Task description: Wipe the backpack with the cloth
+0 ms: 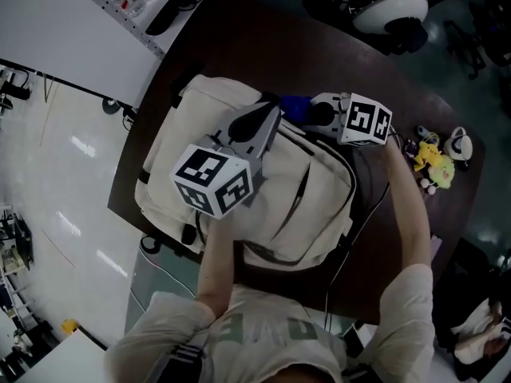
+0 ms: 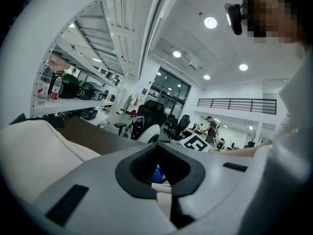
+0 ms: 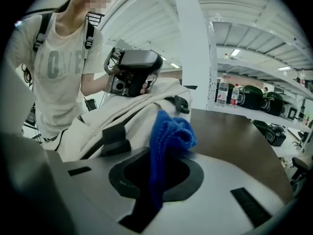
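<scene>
A cream backpack (image 1: 311, 206) lies flat on the dark brown table (image 1: 263, 46). My left gripper (image 1: 263, 118) rests on its upper middle, jaws shut, and a strip of cream backpack fabric (image 2: 164, 192) shows pinched between them. At the bag's top edge my right gripper (image 1: 315, 112) is shut on a blue cloth (image 1: 294, 106). In the right gripper view the cloth (image 3: 168, 131) sticks up out of the right gripper (image 3: 156, 180), just in front of the backpack (image 3: 132, 116). Through the left gripper (image 2: 159, 173) a bit of blue cloth (image 2: 156, 174) shows.
Small plush toys (image 1: 435, 162) lie at the table's right edge. A black cable (image 1: 355, 230) runs down beside the bag's right side. An office chair (image 1: 391, 10) stands beyond the far edge, and a white shelf (image 1: 72, 22) at the left holds bottles (image 3: 222, 92).
</scene>
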### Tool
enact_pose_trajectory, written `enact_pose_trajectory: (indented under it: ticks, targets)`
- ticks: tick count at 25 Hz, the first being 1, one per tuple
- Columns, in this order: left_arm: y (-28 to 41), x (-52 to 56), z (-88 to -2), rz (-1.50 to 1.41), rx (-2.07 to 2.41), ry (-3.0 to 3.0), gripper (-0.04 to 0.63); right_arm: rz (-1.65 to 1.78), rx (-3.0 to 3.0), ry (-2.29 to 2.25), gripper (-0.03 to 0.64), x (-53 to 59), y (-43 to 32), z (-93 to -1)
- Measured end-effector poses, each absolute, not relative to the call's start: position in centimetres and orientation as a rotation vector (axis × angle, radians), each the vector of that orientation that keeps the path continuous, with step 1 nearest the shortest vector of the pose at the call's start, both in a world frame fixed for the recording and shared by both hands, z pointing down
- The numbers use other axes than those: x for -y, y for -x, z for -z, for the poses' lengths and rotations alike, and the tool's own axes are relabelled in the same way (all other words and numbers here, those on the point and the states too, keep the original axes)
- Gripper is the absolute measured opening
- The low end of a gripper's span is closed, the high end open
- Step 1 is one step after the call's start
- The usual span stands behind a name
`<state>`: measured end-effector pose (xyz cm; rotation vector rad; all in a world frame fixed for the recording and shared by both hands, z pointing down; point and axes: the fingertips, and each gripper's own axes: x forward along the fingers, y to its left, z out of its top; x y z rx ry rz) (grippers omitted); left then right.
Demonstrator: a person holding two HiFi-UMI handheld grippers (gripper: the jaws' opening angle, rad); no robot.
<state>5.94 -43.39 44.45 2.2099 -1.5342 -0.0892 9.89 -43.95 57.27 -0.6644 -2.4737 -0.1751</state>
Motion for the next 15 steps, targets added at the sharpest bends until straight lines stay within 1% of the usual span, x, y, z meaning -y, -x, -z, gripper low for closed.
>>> enact_pose_trajectory:
  ticks: [6,12,15]
  targets:
    - [-6.5,43.3,-44.9,-0.016,1.578,-2.247,0.005,0.146,2.402,0.605,0.043,42.3,-14.4,-59.1]
    - [-6.7,43.4,-45.1,-0.048,1.588,-2.26,0.005,0.121,2.407,0.526,0.043,41.3,-16.9,-59.1]
    - [-7.3,43.4,-45.4,-0.124,1.607,-2.287,0.005,0.113,2.43,0.464,0.043,40.9,-17.7,-59.1]
